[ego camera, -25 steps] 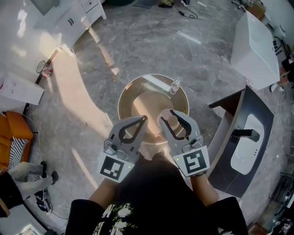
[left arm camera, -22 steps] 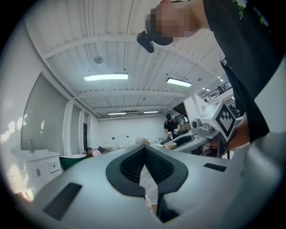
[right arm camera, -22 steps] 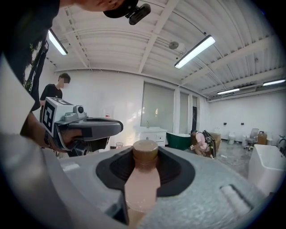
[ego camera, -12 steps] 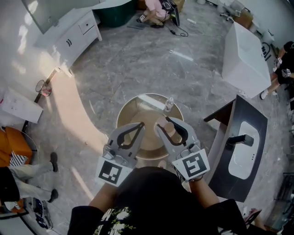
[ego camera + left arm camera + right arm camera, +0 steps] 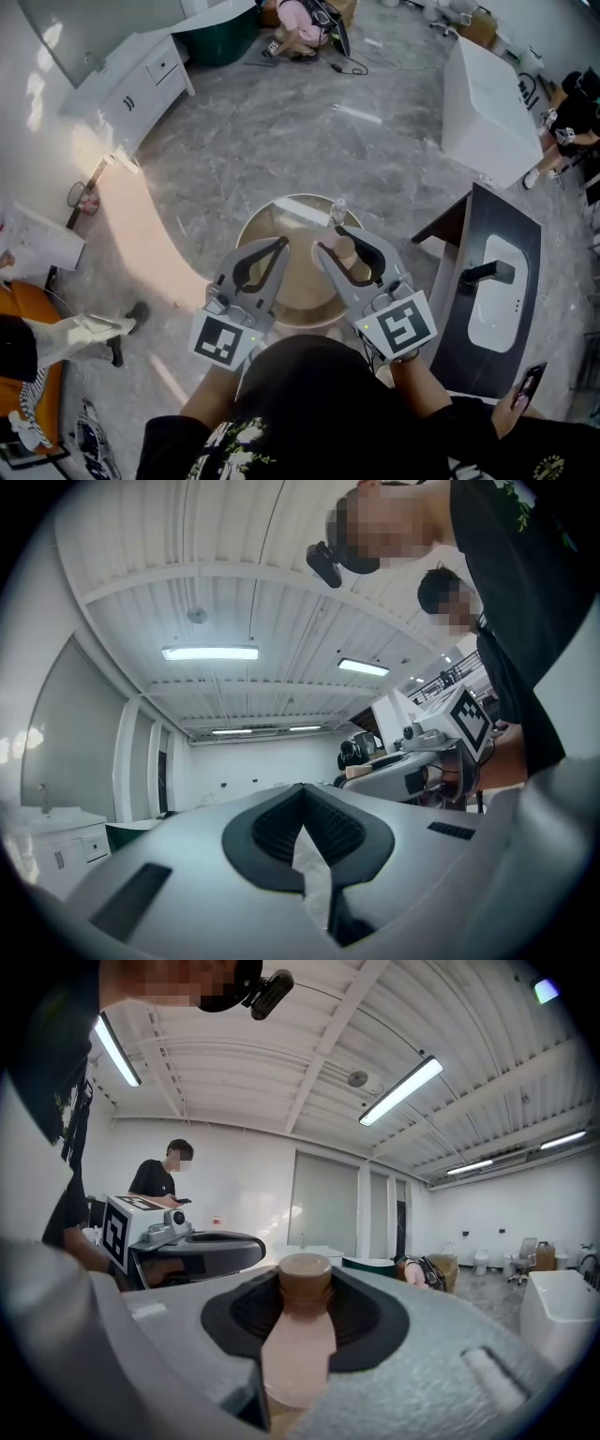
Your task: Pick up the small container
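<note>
The small container [image 5: 298, 1354] is a pale pink bottle with a brown cap. My right gripper [image 5: 305, 1277] is shut on it, the dark pads pressing its neck on both sides. From the head view the bottle [image 5: 347, 251] shows inside the right gripper [image 5: 331, 240], held above the round beige table [image 5: 272, 214]. To its left, at about the same height, my left gripper [image 5: 279, 244] is shut and holds nothing. In the left gripper view the left gripper [image 5: 302, 797] has its jaws meeting at the tips, with only the room behind them.
A small clear bottle [image 5: 338, 212] stands at the far rim of the round table. A dark counter with a white sink [image 5: 497, 295] is on the right, a white block [image 5: 483, 103] behind it. White cabinets [image 5: 131, 89] stand at the upper left. People are at the edges.
Both grippers have risen together with the pink bottle, which stays in the right one. The round table and the floor now look smaller and farther below.
</note>
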Demonstrator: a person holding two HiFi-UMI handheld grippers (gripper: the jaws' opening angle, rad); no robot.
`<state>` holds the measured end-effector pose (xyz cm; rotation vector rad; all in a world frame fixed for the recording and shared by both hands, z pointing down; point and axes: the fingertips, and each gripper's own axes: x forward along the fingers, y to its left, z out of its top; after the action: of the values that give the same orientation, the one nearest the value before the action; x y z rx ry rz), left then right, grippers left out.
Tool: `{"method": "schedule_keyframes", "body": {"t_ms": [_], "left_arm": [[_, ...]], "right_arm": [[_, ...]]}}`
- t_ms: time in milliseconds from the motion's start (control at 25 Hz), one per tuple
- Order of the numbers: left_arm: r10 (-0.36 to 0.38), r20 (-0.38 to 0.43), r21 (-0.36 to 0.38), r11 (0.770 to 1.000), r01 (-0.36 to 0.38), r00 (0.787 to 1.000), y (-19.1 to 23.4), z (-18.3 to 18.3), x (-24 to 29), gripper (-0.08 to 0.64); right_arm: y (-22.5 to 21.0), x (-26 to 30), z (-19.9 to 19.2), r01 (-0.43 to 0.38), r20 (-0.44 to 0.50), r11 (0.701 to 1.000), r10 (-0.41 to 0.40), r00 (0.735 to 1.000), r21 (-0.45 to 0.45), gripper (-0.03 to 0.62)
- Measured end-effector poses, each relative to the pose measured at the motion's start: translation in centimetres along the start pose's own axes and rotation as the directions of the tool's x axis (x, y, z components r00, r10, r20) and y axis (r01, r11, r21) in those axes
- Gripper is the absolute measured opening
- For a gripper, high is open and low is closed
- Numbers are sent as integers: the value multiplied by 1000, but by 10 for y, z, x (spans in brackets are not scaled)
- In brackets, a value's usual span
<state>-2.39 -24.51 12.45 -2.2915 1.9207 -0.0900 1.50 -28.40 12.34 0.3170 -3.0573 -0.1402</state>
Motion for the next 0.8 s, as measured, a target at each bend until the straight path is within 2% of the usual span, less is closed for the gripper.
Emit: {"method": "schedule_keyframes", "body": {"t_ms": [800], "left_arm": [[15, 3, 2, 1000, -15, 1000, 4, -1, 5, 14]], "right_arm": [[-8, 2, -5, 0, 7, 1000, 0, 1000, -7, 126]]}}
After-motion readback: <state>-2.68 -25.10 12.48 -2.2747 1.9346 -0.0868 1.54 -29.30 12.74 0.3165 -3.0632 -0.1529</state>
